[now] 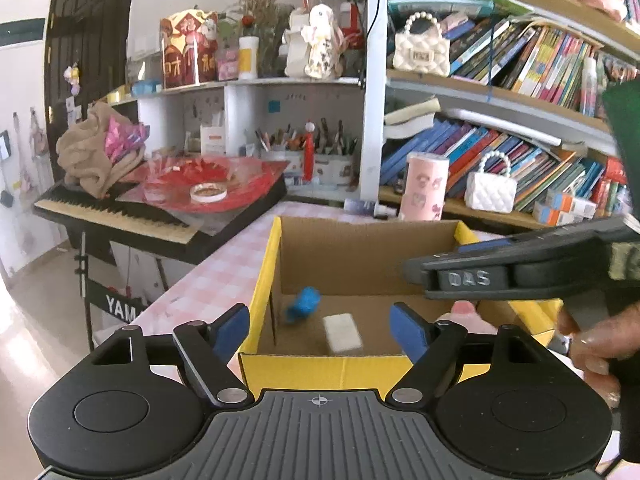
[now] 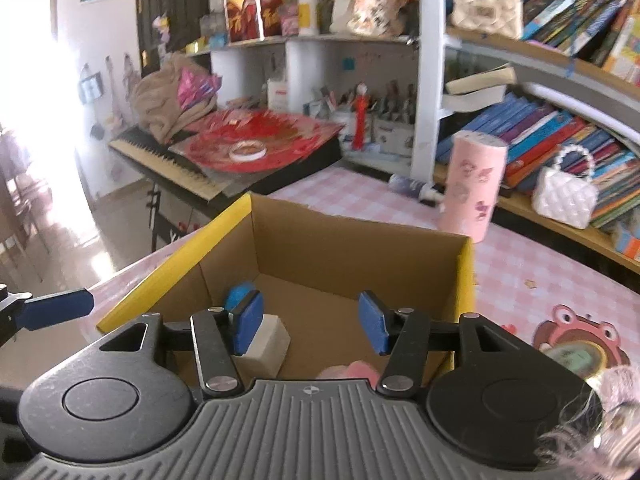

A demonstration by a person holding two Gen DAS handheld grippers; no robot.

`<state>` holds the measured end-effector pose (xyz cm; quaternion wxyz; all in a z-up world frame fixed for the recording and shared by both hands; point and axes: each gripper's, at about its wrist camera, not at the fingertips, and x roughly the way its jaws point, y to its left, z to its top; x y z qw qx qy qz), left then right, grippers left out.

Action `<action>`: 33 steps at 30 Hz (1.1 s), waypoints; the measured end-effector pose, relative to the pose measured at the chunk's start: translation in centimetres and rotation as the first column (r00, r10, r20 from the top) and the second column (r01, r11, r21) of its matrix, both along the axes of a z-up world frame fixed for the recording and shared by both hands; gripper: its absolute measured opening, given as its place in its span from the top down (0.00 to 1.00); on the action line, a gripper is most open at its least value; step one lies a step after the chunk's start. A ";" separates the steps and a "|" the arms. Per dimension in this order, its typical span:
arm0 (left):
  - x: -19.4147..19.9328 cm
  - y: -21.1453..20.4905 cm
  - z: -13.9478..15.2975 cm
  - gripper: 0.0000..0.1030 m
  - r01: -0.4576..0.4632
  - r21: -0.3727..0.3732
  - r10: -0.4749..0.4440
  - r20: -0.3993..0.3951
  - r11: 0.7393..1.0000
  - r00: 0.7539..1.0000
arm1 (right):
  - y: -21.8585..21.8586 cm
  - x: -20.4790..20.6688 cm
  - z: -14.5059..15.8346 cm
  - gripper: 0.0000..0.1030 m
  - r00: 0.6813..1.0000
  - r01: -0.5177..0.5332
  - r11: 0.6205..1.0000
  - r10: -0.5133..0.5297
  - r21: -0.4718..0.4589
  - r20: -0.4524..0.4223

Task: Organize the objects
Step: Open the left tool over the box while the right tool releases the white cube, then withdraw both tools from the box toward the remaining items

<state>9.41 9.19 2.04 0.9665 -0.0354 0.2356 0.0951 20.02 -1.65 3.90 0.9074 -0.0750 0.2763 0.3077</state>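
Open cardboard box [image 1: 360, 256] with yellow outer walls, standing on the pink-checked desk [image 1: 216, 280]; all positions below are given relative to this box. On its floor lie a blue object [image 1: 304, 303] toward the left wall, a white block [image 1: 343, 333] near the middle, and a pink soft item [image 2: 352, 370] at the near right, partly hidden in both views. The left gripper [image 1: 320, 330] hovers just outside the near wall, its blue-padded fingers [image 1: 234, 330] spread wide with nothing between them; the blue object and white block lie ahead of and between the two fingers. The right gripper [image 2: 310, 326] hangs over the box interior from the near right side, its fingers [image 2: 250, 322] likewise set wide and empty; the white block sits just below and beside its left finger, the blue object just beyond that finger. Behind the box on the desk stands a pink cylindrical container [image 2: 474, 184]. To the left of the box is a keyboard [image 1: 116, 212] carrying a red cover and beige cloth; behind it rise bookshelves [image 1: 520, 100] with books and two white quilted handbags.
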 end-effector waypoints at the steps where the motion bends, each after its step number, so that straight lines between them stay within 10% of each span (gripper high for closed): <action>1: -0.4 0.0 0.1 0.23 0.004 -0.003 -0.004 0.005 1.000 1.000 | -0.5 -0.6 0.2 0.50 1.000 0.011 1.000 -0.011 0.004 0.009; 33: -10.1 -0.8 -2.4 0.22 0.111 -0.056 -0.117 -0.118 0.992 0.986 | -4.8 -16.5 -3.6 0.33 0.970 0.243 0.959 -0.244 -0.145 0.013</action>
